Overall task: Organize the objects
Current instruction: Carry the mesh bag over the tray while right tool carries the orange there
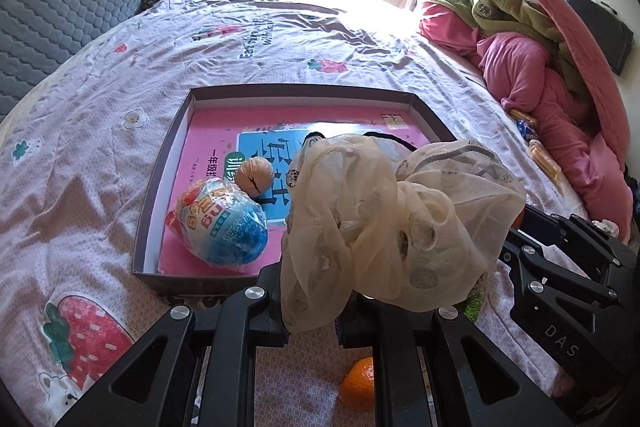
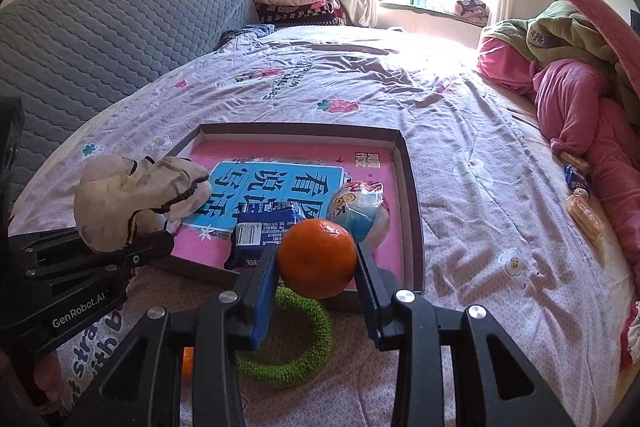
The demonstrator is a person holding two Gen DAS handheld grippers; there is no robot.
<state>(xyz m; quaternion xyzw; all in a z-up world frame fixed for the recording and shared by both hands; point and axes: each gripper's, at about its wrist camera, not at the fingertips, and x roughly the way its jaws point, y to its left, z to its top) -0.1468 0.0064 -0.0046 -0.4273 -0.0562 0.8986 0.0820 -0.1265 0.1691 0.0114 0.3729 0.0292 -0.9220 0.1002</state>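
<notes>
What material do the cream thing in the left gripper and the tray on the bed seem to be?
Cream thing: thin sheer fabric, likely chiffon; light passes through its gathered folds. Tray: probably cardboard, matte dark outside, white inside; thin, flat walls with folded corners.

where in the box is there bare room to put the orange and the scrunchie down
Free: the far half of the shallow cardboard box, between its back wall and the blue label. Crowded: the near edge, where the wrapped blue toy egg, cracked walnut and dark blue snack packet lie.
</notes>
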